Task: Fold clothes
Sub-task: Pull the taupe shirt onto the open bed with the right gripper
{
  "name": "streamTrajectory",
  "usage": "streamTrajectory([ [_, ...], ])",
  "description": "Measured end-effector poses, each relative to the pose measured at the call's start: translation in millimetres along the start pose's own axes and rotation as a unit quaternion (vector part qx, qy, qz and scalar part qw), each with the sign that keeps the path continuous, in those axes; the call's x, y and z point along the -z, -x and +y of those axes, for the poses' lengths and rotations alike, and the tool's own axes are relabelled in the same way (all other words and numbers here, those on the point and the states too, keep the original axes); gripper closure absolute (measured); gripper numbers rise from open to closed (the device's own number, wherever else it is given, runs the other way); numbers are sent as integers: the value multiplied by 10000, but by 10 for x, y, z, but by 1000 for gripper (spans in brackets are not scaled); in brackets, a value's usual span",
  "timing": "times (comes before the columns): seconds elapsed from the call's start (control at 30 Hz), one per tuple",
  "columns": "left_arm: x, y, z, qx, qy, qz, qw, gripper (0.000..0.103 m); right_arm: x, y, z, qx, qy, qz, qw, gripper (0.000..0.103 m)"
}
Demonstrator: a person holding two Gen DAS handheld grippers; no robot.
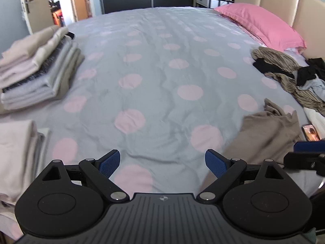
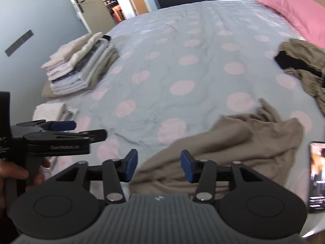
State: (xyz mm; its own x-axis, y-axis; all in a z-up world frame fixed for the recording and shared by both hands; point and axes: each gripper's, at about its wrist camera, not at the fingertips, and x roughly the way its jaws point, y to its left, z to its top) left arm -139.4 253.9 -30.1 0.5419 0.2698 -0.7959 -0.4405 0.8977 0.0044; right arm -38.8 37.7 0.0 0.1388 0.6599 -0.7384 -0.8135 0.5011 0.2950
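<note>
A crumpled tan garment (image 2: 233, 148) lies loose on the bed (image 2: 182, 40), near its front edge on the right, beside a lit phone (image 2: 316, 174). The right gripper (image 2: 159, 165) hovers just above it, jaws parted with nothing clamped between them. The left gripper (image 1: 162, 163), held in a person's hand (image 2: 18, 174), hangs over bare polka-dot bedding with its jaws wide apart and empty. Two stacks of folded clothes (image 1: 38, 65) sit along the left side. A heap of unfolded clothes (image 1: 288, 75) lies below a pink pillow (image 1: 262, 24).
</note>
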Motion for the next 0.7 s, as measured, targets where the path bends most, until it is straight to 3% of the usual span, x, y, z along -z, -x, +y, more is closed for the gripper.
streamTrajectory([
  [0.27, 241, -255, -305, 664, -440, 366, 9962, 11, 142, -182, -636, 1057, -12, 292, 9940, 41],
  [0.4, 360, -545, -369, 670, -421, 719, 9943, 11, 212, -439, -784, 1220, 254, 499, 9909, 30],
  [0.53, 426, -745, -371, 566, -382, 935, 9933, 11, 275, -707, -889, 1317, 468, 750, 9873, 30],
  [0.6, 430, -810, -373, 544, -382, 1014, 9926, 27, 291, -797, -938, 1339, 456, 806, 9867, 38],
  [0.63, 425, -835, -376, 589, -391, 1058, 9919, 40, 292, -822, -955, 1332, 434, 832, 9866, 44],
  [0.67, 421, -852, -381, 654, -382, 1081, 9912, 52, 293, -846, -971, 1323, 412, 856, 9866, 61],
  [0.7, 421, -862, -386, 735, -352, 1085, 9908, 57, 295, -870, -987, 1315, 390, 881, 9866, 67],
])
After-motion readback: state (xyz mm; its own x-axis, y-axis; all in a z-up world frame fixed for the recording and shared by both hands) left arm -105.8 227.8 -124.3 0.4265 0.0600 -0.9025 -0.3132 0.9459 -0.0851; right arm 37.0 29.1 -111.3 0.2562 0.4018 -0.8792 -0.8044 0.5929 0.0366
